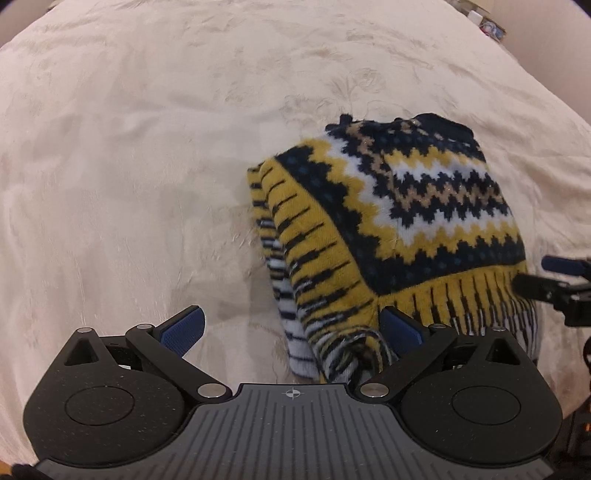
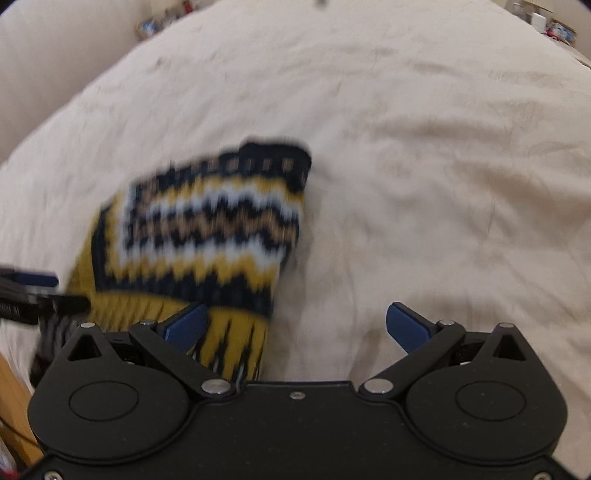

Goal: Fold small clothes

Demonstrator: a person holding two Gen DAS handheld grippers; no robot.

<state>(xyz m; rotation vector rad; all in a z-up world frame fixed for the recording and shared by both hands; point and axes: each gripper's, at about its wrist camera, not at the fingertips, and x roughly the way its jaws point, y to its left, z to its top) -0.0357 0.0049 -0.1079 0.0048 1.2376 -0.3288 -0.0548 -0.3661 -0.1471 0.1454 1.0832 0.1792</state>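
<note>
Sweater sharp in left view, motion-blurred in right.

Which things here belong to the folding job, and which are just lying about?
In the job:
- knitted sweater, folded over
- left gripper, open
- right gripper, open
- bedspread it lies on

Lying about:
- small clutter at the far edge, too small to identify

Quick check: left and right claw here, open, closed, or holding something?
Left claw: open, holding nothing; the yellow, navy and white zigzag knitted sweater lies between its fingers.
Right claw: open, holding nothing; sweater hem by its left finger.
</note>
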